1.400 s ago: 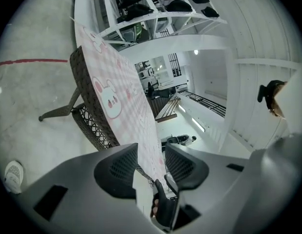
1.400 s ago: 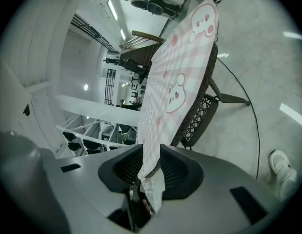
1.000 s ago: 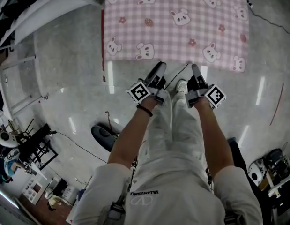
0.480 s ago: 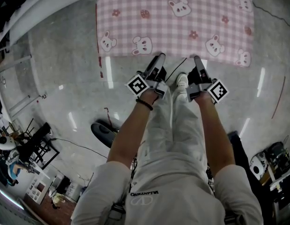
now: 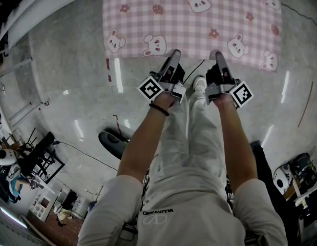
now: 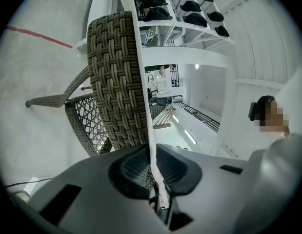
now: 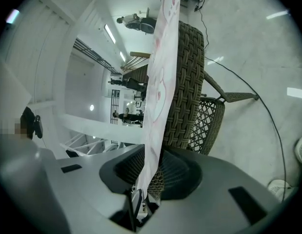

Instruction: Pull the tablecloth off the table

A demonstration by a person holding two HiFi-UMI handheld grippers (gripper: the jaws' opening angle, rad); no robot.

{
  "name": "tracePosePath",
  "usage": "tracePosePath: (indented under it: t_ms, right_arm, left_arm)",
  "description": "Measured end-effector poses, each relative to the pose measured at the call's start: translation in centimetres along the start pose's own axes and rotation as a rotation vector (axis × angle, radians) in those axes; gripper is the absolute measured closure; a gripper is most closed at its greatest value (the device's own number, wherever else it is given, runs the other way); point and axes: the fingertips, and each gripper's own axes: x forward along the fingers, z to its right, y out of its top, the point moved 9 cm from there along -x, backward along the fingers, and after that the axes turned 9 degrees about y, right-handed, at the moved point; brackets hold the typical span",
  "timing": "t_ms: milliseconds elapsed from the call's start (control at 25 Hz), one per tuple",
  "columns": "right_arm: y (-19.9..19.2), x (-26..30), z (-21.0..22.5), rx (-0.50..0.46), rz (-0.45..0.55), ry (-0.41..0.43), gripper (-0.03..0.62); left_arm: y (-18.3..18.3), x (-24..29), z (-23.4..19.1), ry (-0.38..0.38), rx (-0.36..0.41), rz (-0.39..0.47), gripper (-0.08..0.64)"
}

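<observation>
The tablecloth [image 5: 191, 19] is pink-and-white check with white rabbit faces and small red flowers, and in the head view it lies flat over the table at 12 o'clock, its near hem running across just in front of your grippers. Your left gripper [image 5: 175, 54] has its jaws pressed nearly together on this hem, with only the thin cloth between them. The right gripper [image 5: 218, 55] pinches the same hem a little further to 3 o'clock in the same way. In both gripper views you see the cloth almost edge-on, as a narrow pale band that goes from the jaws up toward 12 o'clock. Just beside it is the table [image 6: 116, 82], brown woven wicker with an open lattice below and thin splayed legs. A black cable [image 7: 253, 101] lies on the glossy grey floor [image 5: 71, 86] near the table's legs, and a red line [image 6: 38, 31] is on the floor at 10 o'clock in the left gripper view. White shelves [image 6: 180, 6] with dark caps stand behind the table. Both your arms are stretched forward and close together, the grippers side by side and pointing to 12 o'clock, with a wristband [image 5: 159, 109] on your left wrist.
</observation>
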Motion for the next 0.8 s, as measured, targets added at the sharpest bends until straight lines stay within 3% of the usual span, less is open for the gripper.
tracePosePath:
  t_ms: [120, 280, 800]
  right_arm:
    - [0.09, 0.00, -0.04, 0.002, 0.014, -0.006, 0.558]
    - [-0.02, -0.06, -0.01, 0.015, 0.033, 0.007, 0.578]
    - [-0.09, -0.17, 0.08, 0.054, 0.045, 0.024, 0.583]
  left_arm:
    - [-0.09, 0.05, -0.01, -0.001, -0.023, 0.010, 0.551]
    - [-0.13, 0.05, -0.17, -0.009, -0.028, 0.016, 0.555]
    - [-0.25, -0.09, -0.09, -0.015, -0.030, 0.023, 0.557]
